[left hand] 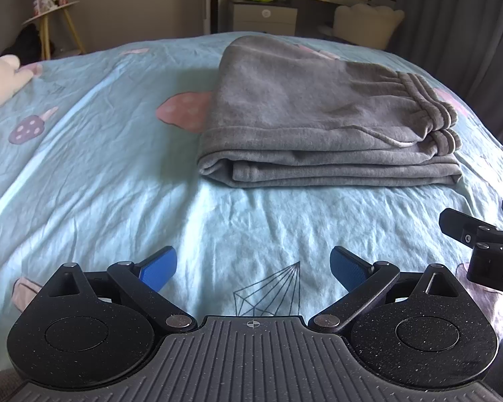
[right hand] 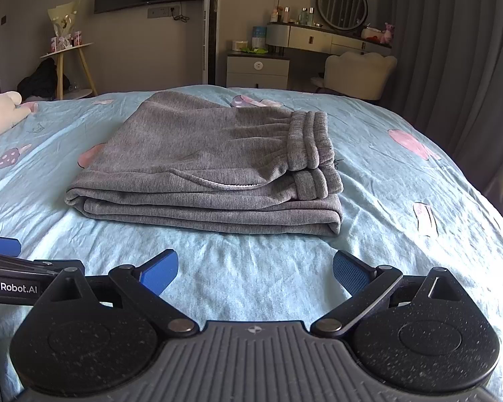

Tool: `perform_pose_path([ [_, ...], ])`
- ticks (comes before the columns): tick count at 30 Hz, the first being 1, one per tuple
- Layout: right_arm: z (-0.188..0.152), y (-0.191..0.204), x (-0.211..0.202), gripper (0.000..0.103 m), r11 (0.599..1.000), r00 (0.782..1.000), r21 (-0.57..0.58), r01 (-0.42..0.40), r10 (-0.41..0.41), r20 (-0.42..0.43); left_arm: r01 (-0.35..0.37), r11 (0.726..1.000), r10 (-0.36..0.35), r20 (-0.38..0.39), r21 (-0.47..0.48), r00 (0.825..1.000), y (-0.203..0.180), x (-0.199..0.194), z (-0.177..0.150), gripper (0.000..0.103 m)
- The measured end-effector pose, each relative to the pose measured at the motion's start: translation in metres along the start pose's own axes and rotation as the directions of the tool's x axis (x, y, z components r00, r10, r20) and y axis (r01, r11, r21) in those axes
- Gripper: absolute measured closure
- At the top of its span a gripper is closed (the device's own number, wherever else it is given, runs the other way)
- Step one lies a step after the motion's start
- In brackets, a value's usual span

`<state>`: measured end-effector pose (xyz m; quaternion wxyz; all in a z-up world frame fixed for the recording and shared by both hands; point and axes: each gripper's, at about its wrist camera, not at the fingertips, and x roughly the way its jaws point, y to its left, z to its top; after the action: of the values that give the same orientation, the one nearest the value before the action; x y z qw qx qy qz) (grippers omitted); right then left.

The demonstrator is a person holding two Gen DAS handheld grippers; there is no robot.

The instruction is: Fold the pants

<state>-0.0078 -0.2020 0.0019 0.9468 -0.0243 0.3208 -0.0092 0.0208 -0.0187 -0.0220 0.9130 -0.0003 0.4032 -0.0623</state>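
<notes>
Left gripper [left hand: 253, 269]: jaws spread wide, nothing between them. Blue pads [left hand: 159, 268] with a fine dimpled texture, on black linkage arms; speckled black round housings, ribbed grey body. It hovers level over the near part of the bed, pointing at the far wall.

Right gripper [right hand: 255, 273]: same build, jaws also spread wide, empty. Same level pose, just right of the left one; each tool shows at the edge of the other's view.

Sheet [left hand: 100, 167]: pale blue cotton, finely wrinkled, printed with pink and purple mushrooms and a line-drawn diamond [left hand: 268, 289] under the left gripper.

Pants [right hand: 211, 164]: grey, soft knit fleece, folded into a thick, roughly rectangular stack in the middle of the bed, ahead of both grippers and apart from them. Ribbed elastic waistband [right hand: 310, 140] on the right end, rounded fold on the left end, layered edges facing near. A pocket opening with a light rim curves across the top layer.

Far left: plush toy [right hand: 3, 110], pink-white. Beyond the bed: dresser with a round mirror [right hand: 342, 5], a cream scalloped chair [right hand: 358, 73], grey curtains on the right.
</notes>
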Motion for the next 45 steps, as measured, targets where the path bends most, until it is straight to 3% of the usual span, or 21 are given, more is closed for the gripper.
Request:
perform_pose_path([
  [45, 0.0005, 0.0003, -0.0006, 0.004, 1.000, 1.000, 0.001, 0.001, -0.001, 0.003, 0.015, 1.000, -0.015, 0.014, -0.002, 1.000, -0.0006, -0.0038, 0.0004, 0.002],
])
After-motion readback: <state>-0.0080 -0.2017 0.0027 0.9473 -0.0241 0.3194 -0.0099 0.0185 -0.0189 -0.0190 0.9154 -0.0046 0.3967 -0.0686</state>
